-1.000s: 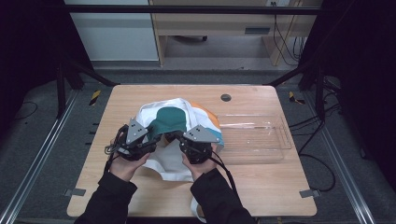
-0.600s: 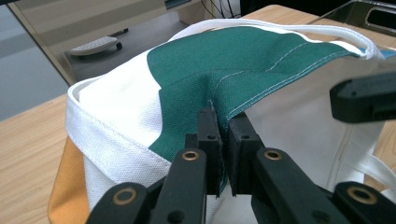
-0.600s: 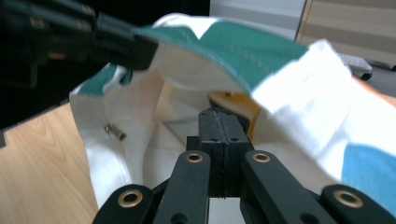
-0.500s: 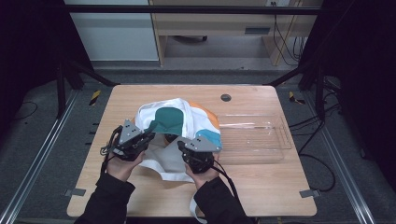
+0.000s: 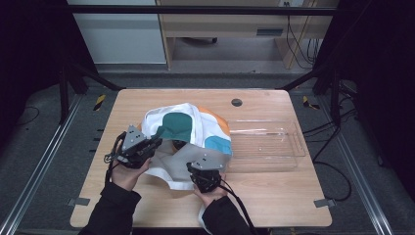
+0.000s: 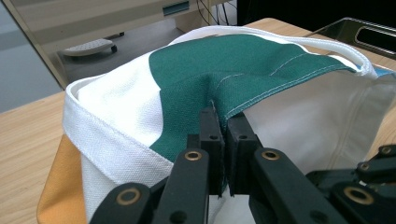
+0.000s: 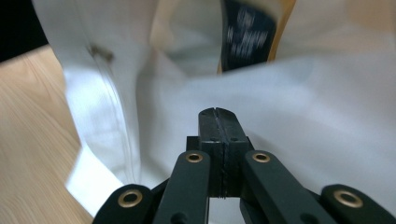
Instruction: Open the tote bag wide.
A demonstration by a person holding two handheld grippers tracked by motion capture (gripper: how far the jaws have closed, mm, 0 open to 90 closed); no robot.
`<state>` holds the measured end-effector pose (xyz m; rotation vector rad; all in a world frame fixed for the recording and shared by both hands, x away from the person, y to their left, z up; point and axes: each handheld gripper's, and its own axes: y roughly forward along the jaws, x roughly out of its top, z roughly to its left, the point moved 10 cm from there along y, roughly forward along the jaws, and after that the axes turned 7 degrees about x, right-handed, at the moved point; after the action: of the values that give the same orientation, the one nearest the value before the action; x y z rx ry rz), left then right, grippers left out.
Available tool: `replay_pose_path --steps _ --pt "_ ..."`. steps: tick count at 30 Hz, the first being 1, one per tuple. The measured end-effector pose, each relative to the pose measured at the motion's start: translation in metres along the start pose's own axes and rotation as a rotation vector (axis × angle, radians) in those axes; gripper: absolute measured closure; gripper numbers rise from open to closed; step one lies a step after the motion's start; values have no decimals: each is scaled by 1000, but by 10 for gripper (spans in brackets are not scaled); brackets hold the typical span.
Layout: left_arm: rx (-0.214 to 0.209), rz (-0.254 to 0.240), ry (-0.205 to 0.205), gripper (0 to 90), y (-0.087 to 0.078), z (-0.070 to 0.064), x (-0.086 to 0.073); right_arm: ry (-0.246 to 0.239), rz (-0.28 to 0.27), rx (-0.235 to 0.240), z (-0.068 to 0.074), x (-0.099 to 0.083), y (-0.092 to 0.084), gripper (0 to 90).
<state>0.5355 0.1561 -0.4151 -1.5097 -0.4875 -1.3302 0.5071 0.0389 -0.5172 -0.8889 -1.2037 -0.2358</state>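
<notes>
A cloth bag (image 5: 186,125) in white with green, orange and blue patches lies slumped on the wooden table (image 5: 279,200). My left gripper (image 5: 155,143) is at the bag's left side; in the left gripper view my left gripper (image 6: 223,123) is shut on the stitched green edge of the bag (image 6: 243,70). My right gripper (image 5: 198,166) sits low at the bag's near side, with a white flap running to it. In the right gripper view my right gripper (image 7: 218,116) has its jaws pressed together with the white cloth of the bag (image 7: 303,93) at their tips.
A clear plastic tray (image 5: 288,147) stands right of the bag, its corner (image 6: 373,32) also seen past the cloth. A round cable hole (image 5: 237,102) is in the table's far side. Bare wood lies along the near and right edges.
My right gripper has sunk and come toward the near edge, drawing the white flap with it, and the bag sits lower. My left gripper has stayed at the bag's left side.
</notes>
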Motion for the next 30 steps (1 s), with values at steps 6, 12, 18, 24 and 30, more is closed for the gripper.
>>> replay_pose_path --steps 6,12,18,24,30 --pt "3 -8 -12 870 -2 2 2 11 52 -11 -4 -22 7 900" --pt "0 -12 -22 871 -2 2 4 2 100 -22 -9 -36 9 900" --pt "3 -18 -22 872 -4 4 6 -10 140 -25 -10 -43 13 900" --pt "6 -23 -26 873 -4 4 8 -11 173 -22 -10 -49 16 900" --pt "14 -20 -13 875 -3 4 12 -3 171 -17 -10 -52 17 900"
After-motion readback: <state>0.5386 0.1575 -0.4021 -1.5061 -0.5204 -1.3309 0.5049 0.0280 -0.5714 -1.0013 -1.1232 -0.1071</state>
